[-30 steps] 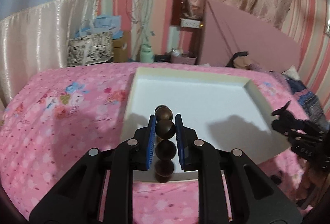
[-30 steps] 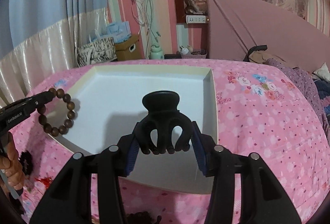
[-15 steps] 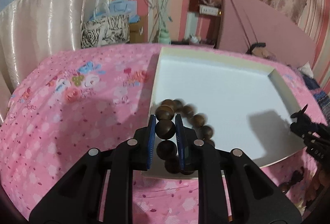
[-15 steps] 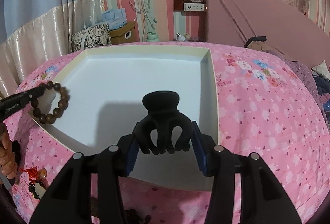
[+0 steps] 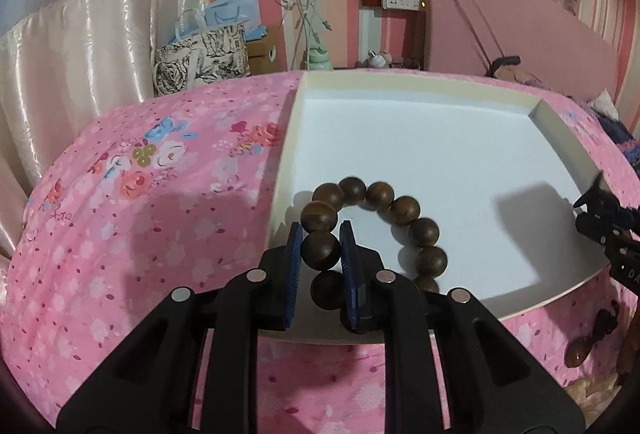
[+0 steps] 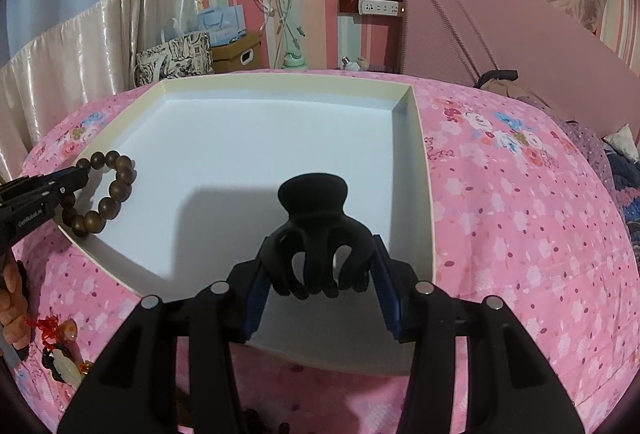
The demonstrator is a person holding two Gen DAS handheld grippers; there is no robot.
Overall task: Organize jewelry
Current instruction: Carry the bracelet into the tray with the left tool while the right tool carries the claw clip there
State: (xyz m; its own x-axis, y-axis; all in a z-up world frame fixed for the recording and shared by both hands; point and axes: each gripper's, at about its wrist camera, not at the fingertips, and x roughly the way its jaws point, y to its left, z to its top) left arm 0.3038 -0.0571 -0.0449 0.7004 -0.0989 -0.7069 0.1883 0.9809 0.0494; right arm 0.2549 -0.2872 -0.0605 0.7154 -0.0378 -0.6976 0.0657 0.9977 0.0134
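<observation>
Bedroom: bed w/ pink floral bedspread [image 5: 120,234].

The left tongs [image 5: 320,250] point forward and downward, their blue pads [image 5: 295,254] drawn close together and pressing on something small held between them. The right tongs [image 6: 318,288] slant downward as well, pads set wider and clamped on a broader thing. A bare hand [image 6: 14,298] grips the left tongs' handle from below.

Pink floral bedspread [image 5: 152,194], striped wall [image 6: 320,30], cream curtain [image 5: 80,46].
</observation>
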